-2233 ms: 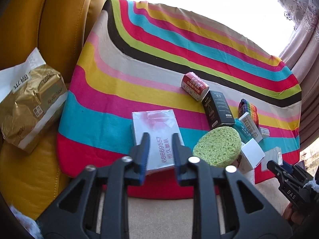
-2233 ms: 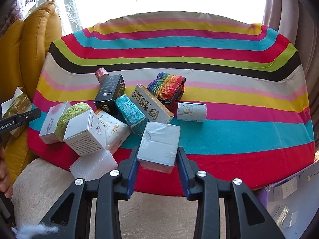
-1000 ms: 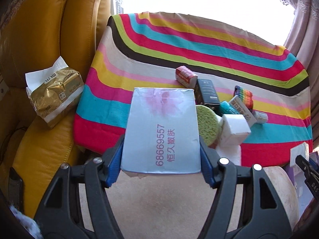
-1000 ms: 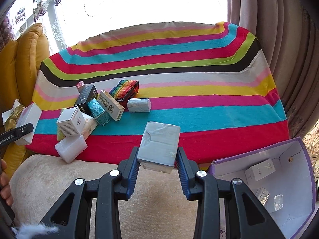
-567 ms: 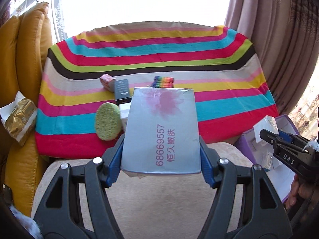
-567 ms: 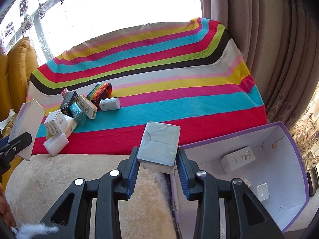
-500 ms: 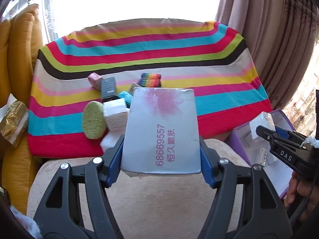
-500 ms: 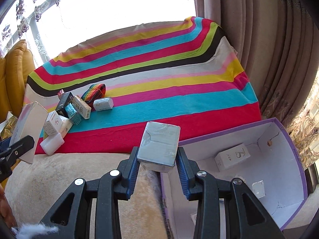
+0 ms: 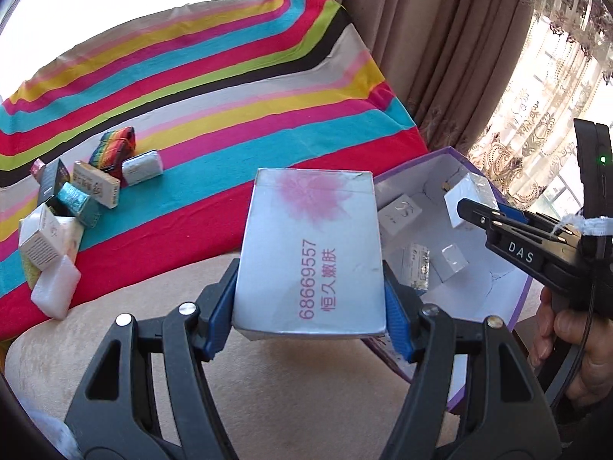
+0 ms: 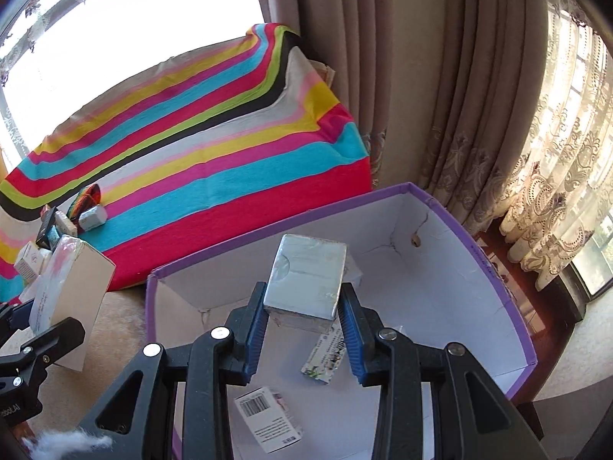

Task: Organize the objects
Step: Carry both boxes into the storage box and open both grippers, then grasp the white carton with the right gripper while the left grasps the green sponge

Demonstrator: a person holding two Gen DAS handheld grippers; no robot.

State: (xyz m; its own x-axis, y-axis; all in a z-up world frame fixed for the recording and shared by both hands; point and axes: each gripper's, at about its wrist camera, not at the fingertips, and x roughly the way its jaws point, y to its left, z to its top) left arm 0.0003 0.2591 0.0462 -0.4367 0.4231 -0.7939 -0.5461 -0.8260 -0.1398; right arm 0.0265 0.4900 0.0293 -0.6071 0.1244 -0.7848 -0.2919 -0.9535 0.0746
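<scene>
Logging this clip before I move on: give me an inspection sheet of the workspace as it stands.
Surface: striped cloth over beige cushion.
Job's things: purple-rimmed box holds several small packs; pink-print box in left gripper; silver pack in right gripper, over the purple-rimmed box.
Clutter: small boxes clustered on the cloth's left end.
Grippers: both shut on loads.
Cables: thin black one by the right hand.
Surroundings: curtains, bright window.
</scene>
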